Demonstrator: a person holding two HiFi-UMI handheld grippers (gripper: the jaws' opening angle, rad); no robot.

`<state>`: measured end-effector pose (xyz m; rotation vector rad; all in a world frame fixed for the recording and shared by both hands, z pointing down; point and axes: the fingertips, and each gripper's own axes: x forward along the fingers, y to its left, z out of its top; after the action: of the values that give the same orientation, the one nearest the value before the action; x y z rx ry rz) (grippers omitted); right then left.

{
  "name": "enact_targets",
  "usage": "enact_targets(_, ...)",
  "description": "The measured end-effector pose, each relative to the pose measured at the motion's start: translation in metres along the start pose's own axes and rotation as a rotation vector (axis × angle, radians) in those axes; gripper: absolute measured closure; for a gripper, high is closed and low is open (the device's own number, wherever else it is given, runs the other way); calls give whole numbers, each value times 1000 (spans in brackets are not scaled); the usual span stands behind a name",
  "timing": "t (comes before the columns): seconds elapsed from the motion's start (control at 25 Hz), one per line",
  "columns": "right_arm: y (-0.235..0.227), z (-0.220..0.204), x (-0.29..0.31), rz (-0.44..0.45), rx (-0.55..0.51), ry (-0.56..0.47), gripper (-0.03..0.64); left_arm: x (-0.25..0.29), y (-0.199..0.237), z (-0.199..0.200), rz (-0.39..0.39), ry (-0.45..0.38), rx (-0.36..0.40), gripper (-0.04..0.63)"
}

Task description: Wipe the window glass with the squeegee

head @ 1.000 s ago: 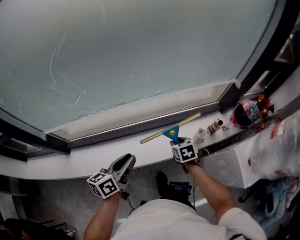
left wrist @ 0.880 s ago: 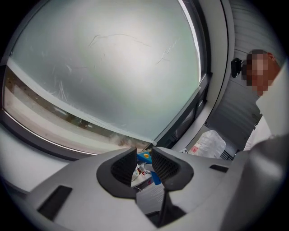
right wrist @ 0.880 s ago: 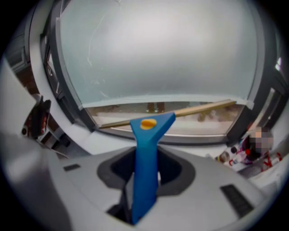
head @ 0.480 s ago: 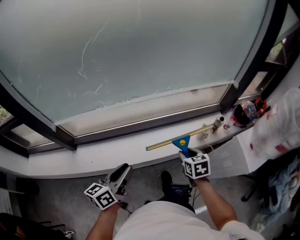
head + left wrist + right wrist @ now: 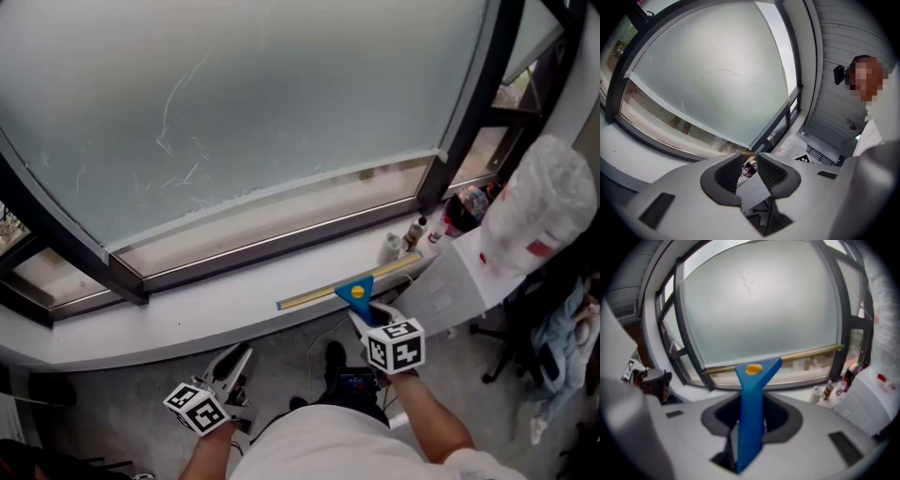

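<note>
In the head view we see the right gripper (image 5: 363,313) at the lower centre-right of the frame, clenched on the blue handle of the squeegee (image 5: 355,293). The right gripper view confirms it: both pads press against the sides of the handle, which rises straight up the middle of that frame to an orange spot at its wide head. The squeegee's brass-coloured blade (image 5: 319,294) runs on a slant from lower left to upper right, above the front part of the white sill (image 5: 178,319), with its far end pointing toward a few small bottles (image 5: 401,241) at the sill's right end. The blade is well apart from the window glass (image 5: 281,112); we cannot tell whether it touches the sill. The glass fills the upper half of the frame, pale and frosted-looking, with thin white streaks (image 5: 183,89) in its upper left part and a ragged line of residue along its bottom edge. A dark frame bar (image 5: 466,98) borders the pane on the right, and beyond it, at the right edge, sits a white plastic bag (image 5: 539,211). The left gripper (image 5: 236,362) is at the lower left of the frame, below the sill and over the grey floor (image 5: 122,394). Its own view shows the jaws released, a narrow gap between the ribbed pads and nothing gripped there, only background showing through.
</note>
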<state>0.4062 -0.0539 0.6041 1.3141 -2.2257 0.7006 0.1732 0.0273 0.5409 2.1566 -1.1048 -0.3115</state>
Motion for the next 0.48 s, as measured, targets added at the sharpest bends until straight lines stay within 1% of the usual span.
enact_targets(0.12, -2, 3, -21, -6, 5, -13, 477, -10, -14, -7, 5, 3, -12, 471)
enact_targets(0.24, -4, 11, -37, 18, 30, -32, 476, -9, -30, -6, 3, -8, -8, 471)
enact_targets(0.36, -7, 23, -52, 49, 37, -62, 477, 0, -45, -1, -4, -35, 12, 471)
enact_targets(0.48, -15, 33, -66, 77, 20, -75, 477, 17, -63, 1, -6, -63, 23, 471)
